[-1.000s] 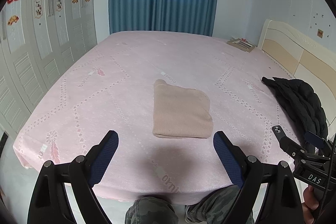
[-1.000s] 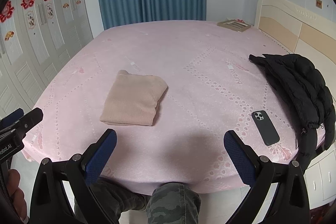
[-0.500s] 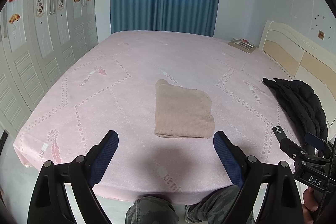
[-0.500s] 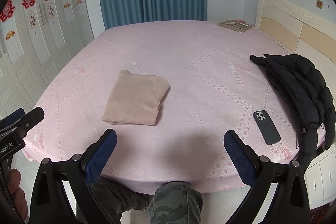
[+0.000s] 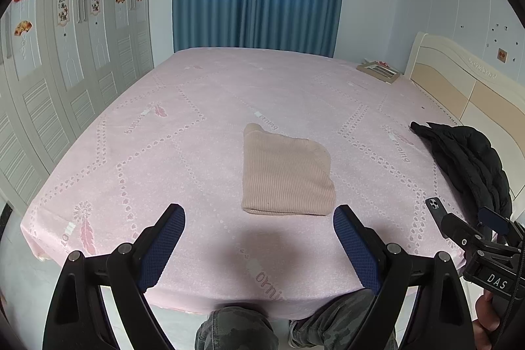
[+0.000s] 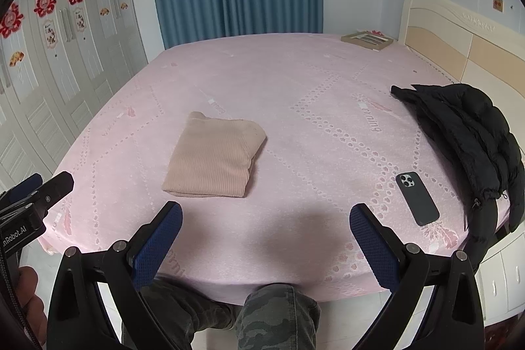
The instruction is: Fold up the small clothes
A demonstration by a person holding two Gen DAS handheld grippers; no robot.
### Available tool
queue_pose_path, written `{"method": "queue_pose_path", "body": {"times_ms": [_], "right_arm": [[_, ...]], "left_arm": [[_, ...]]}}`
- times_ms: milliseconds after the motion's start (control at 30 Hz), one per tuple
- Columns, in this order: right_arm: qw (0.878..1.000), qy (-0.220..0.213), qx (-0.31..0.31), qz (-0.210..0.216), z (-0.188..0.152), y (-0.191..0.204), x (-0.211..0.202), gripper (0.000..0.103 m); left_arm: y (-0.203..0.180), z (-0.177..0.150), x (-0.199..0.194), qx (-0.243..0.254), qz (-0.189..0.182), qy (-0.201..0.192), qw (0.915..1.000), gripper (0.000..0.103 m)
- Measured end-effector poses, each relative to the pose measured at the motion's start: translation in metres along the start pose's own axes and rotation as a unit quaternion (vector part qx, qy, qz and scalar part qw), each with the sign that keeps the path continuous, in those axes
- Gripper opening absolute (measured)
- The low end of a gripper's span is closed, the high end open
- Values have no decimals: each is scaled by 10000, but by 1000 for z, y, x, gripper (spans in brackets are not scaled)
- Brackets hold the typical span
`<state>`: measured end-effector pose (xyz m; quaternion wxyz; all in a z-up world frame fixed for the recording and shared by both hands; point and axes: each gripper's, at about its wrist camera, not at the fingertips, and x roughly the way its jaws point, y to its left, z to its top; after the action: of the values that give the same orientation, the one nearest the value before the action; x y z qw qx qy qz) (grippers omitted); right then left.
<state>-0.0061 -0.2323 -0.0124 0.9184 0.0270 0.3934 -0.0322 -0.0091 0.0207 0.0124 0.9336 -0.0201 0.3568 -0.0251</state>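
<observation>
Left gripper [image 5: 259, 220]: jaws spread wide, nothing between blue pads [image 5: 162, 246], held level. Right gripper [image 6: 265, 218]: same (jaws wide, empty). Hand [image 6: 29, 300] grips left handle. Legs in camouflage trousers [image 6: 279, 314] below both grippers.

phone [image 5: 433, 208] partly hidden, jacket [image 5: 472, 166] partly hidden

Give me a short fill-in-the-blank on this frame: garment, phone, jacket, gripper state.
1. The beige garment lies on the pink bed already ____.
2. The dark phone lies on the bed with its ____ lenses facing up.
3. The puffy jacket near the headboard is ____ in colour.
4. The left gripper and the right gripper both have their jaws ____, holding nothing.

Missing words: folded; camera; black; open
</observation>
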Motion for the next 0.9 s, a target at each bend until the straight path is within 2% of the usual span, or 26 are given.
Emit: {"method": "queue_pose_path", "body": {"times_ms": [900], "right_arm": [[10000, -64, -55, 32, 1, 7, -6, 100]], "left_arm": [[2, 0, -4, -28, -23, -35, 10000, 92]]}}
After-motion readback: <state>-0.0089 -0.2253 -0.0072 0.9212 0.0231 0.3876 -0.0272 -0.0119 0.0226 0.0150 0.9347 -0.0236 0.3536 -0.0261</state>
